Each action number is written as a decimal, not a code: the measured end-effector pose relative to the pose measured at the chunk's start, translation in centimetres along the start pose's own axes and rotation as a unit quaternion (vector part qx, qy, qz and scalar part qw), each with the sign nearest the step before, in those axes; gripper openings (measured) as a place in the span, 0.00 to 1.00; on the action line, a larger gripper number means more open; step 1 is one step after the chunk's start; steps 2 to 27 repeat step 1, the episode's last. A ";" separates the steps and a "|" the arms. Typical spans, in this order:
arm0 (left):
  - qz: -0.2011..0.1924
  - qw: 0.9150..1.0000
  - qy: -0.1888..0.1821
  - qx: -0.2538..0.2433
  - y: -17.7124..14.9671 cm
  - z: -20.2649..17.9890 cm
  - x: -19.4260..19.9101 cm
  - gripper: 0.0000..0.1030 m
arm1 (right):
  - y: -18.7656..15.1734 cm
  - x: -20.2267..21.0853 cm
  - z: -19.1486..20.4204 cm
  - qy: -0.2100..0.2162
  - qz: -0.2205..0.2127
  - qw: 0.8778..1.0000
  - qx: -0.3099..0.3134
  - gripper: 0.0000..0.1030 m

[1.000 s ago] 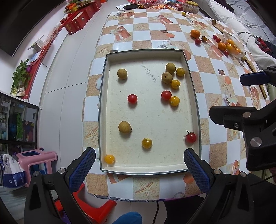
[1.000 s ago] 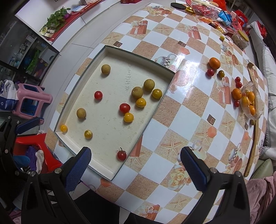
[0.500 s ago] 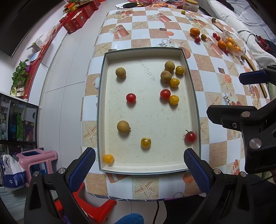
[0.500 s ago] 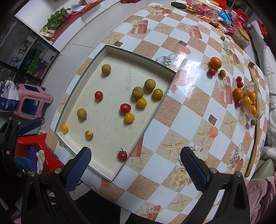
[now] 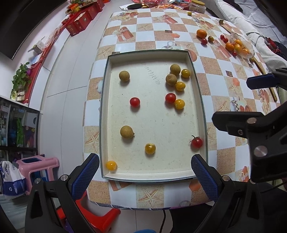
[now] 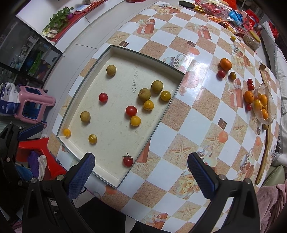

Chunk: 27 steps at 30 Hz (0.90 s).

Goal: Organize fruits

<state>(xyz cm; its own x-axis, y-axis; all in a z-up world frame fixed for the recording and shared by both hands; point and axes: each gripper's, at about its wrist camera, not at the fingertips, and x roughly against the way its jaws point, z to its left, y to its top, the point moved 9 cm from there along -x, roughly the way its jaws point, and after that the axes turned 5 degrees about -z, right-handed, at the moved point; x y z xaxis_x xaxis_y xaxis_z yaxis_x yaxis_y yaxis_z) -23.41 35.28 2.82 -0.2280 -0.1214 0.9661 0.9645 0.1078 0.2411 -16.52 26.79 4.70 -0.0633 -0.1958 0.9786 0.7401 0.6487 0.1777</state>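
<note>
A shallow cream tray (image 5: 195, 86) (image 6: 123, 53) lies on the checkered table and holds several small fruits: brown longans (image 5: 124, 76), red cherry tomatoes (image 5: 134, 101) and yellow tomatoes (image 5: 150, 148). A stemmed red tomato (image 5: 196, 142) (image 6: 127, 161) sits at the tray's near right corner. My left gripper (image 5: 145, 176) hovers open above the tray's near edge, holding nothing. Open and empty too, my right gripper (image 6: 141, 174) hangs over the tray's near right corner and the table beside it.
Loose oranges (image 6: 225, 63) and red tomatoes (image 6: 221, 73) lie on the far right of the table, by a clear bowl of orange fruit (image 6: 262, 105) and a wooden spoon (image 6: 265, 143). Packets crowd the far end (image 6: 220, 10). A pink stool (image 5: 35, 165) and red stool stand left of the table.
Both views have shifted slightly; the tray sits a little further from the left gripper than a second ago. No fruit moved and both grippers stay open.
</note>
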 end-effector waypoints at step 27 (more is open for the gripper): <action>0.001 1.000 0.001 -0.001 0.0 0.0 0.0 1.00 | -0.1 0.0 0.0 0.000 0.000 1.000 0.000 1.00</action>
